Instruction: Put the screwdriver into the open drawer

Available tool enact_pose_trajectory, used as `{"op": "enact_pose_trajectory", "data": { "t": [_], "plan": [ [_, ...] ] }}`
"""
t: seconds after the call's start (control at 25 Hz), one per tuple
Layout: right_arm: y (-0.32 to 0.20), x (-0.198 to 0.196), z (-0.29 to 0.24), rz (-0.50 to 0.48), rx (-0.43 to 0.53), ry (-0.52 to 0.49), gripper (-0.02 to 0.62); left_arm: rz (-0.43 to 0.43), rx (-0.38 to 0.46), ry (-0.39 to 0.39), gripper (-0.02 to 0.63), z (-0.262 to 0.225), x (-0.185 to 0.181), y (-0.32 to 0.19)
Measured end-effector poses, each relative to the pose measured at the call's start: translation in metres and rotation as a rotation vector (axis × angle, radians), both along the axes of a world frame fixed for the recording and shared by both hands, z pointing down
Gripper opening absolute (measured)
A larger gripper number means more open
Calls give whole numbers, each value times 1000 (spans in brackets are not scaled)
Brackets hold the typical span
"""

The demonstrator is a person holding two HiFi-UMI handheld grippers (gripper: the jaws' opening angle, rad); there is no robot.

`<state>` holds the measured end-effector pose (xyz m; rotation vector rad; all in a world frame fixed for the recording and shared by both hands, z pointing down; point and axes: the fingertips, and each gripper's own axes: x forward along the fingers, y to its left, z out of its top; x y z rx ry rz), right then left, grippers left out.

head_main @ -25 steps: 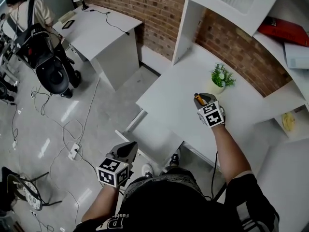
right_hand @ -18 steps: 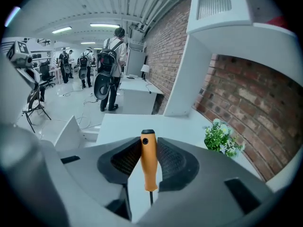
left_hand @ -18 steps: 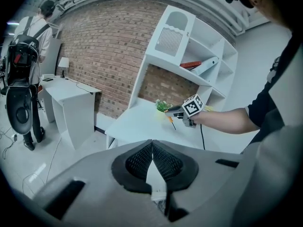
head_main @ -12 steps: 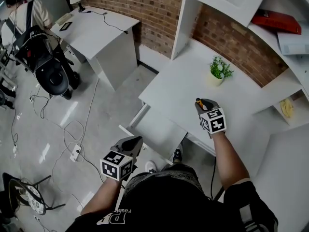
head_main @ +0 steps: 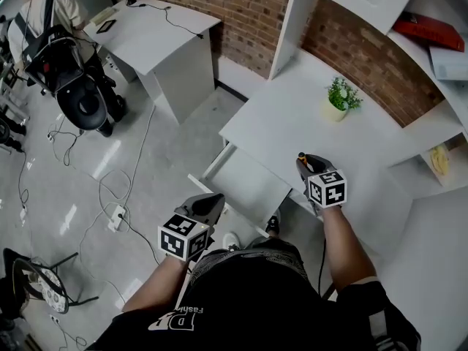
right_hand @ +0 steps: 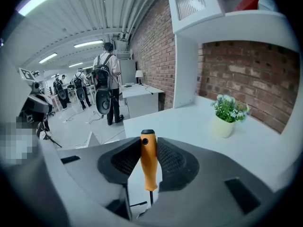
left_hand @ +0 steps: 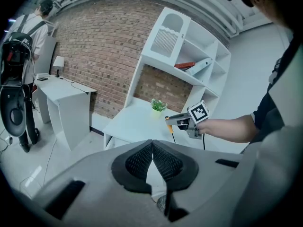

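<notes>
Screwdriver (right_hand: 148, 162) first: it stands upright in the right gripper (right_hand: 149, 148), whose pads are pressed against both sides of the orange handle. The black-capped top pokes up above the pads, and the thin dark shank runs down into the gap behind them. In the head view it hangs over the near edge of the desk (head_main: 292, 115), just beside the right side of the open drawer (head_main: 252, 185), and it is not yet over the drawer's white floor.

I judge it a light, stiff tool with nothing fragile about it. The handle looks like smooth moulded plastic and is roundish, so between two pads it could roll or pivot about the line of the grip if swung sharply. The ribbed pads should help against that. The hold sits on the thick part of the handle, which seems the right place. The shank is too thin and slick to clamp well, and most of the weight probably sits in the handle anyway. With the tip hanging low, the shank would likely meet the drawer first, so laying the tool flatter before letting go would stop it from bouncing or rolling.

The left gripper (left_hand: 152, 148) has its pads closed tip to tip with nothing between them. It hovers low near the drawer's front corner, apart from the screwdriver. A small potted plant (head_main: 340, 97) stands well back on the desk.
</notes>
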<state>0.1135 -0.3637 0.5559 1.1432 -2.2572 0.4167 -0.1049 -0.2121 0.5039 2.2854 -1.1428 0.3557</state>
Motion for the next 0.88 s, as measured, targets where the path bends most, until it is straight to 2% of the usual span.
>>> {"op": "enact_pose_trajectory", "data": {
  "t": [0.24, 0.36, 0.64, 0.88],
  "plan": [
    [21, -25, 24, 7, -111, -114, 112, -8, -20, 1, 18, 10, -5, 7],
    [30, -43, 37, -26, -149, -137, 112, -28, -24, 1, 18, 17, -10, 10],
    [46, -87, 75, -131, -243, -130, 112, -92, -44, 2, 18, 30, -18, 16],
    [54, -119, 113, -217, -317, -84, 112, -135, -97, -16, 18, 50, -25, 27]
  ]
}}
